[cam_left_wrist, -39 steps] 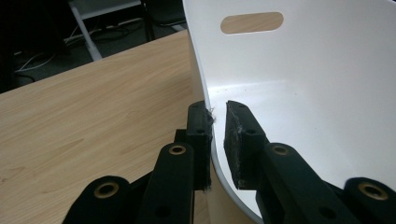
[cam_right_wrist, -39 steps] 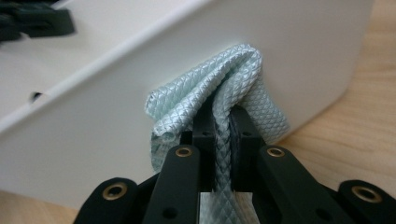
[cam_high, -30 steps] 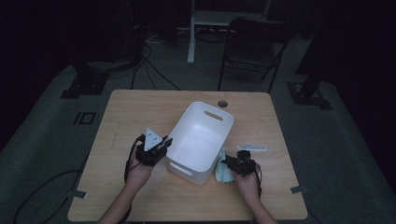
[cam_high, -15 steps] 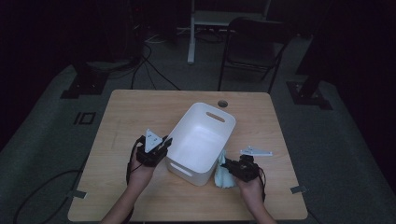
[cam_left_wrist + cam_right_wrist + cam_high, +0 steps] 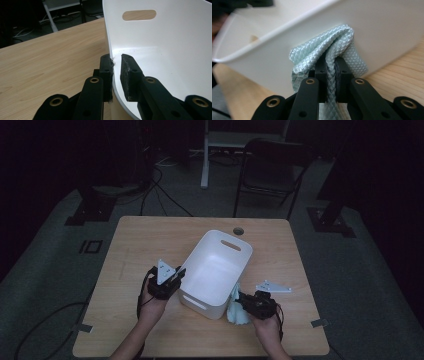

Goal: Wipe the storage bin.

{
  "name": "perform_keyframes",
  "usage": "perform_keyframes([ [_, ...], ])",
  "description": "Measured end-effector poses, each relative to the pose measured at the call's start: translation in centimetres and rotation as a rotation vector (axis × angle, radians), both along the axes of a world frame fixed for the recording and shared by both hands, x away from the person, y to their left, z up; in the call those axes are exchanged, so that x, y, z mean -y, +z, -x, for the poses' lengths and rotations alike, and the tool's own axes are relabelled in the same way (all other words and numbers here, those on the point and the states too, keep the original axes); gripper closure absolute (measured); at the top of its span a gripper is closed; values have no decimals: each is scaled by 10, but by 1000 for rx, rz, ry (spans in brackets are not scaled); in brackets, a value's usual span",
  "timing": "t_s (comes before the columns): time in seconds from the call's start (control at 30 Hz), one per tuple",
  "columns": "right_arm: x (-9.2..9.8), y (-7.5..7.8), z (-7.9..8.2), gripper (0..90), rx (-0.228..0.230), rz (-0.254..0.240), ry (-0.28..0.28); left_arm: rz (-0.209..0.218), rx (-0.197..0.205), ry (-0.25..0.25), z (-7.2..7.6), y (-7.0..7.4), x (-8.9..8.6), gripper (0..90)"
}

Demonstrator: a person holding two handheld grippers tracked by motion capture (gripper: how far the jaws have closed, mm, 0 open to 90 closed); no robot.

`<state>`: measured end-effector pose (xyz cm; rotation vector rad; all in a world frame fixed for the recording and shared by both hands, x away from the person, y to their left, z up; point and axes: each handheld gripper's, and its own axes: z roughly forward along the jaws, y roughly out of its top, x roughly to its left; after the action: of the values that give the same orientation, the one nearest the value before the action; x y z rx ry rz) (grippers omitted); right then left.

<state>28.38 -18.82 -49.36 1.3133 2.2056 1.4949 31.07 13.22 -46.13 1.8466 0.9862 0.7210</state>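
A white plastic bin [image 5: 215,270] stands empty in the middle of the wooden table, turned at an angle. My left gripper [image 5: 178,273] is shut on the bin's near left rim. In the left gripper view its jaws [image 5: 116,62] straddle the bin's wall [image 5: 175,50], one pad outside and one inside. My right gripper [image 5: 241,298] is shut on a pale teal quilted cloth [image 5: 237,314] just off the bin's near right corner. In the right gripper view the cloth [image 5: 332,40] bunches up over the jaws [image 5: 331,60] against the bin's outer side [image 5: 374,25].
The wooden table [image 5: 140,245] has a round cable hole [image 5: 238,230] near its far edge, behind the bin. A dark chair [image 5: 270,165] and a desk frame stand on the floor beyond. Cables run across the floor at the left.
My right gripper has drawn back a little toward the near edge and risen, taking the cloth with it. The left gripper and the bin have stayed put.
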Motion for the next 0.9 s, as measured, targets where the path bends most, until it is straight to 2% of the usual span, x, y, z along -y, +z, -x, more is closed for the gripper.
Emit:
perform_keyframes([
  [0.13, -1, -14, -9, 831, -32, 31, -28, -14, 2, -2, 0, 0, 1, 790],
  [0.3, 2, -33, -22, 831, -102, 43, -41, -1, 0, -2, 0, 0, 0, 786],
  [0.37, 0, -42, -26, 831, -121, 74, -48, -2, -1, -4, 0, 0, 0, 783],
  [0.5, 1, -53, -32, 831, -171, 61, -53, -8, -3, -7, -1, 1, -1, 770],
  [0.57, 1, -51, -32, 831, -174, 66, -52, -4, -3, 1, -1, 1, 0, 771],
  [0.7, 3, -40, -23, 830, -160, 34, -40, -7, -1, 21, -1, 1, 1, 774],
  [0.77, 3, -29, -10, 829, -156, -4, -34, -12, -1, 25, -1, 1, 2, 775],
  [0.9, -2, -3, 19, 828, -80, -62, 13, -15, -2, 26, -1, 1, 2, 774],
])
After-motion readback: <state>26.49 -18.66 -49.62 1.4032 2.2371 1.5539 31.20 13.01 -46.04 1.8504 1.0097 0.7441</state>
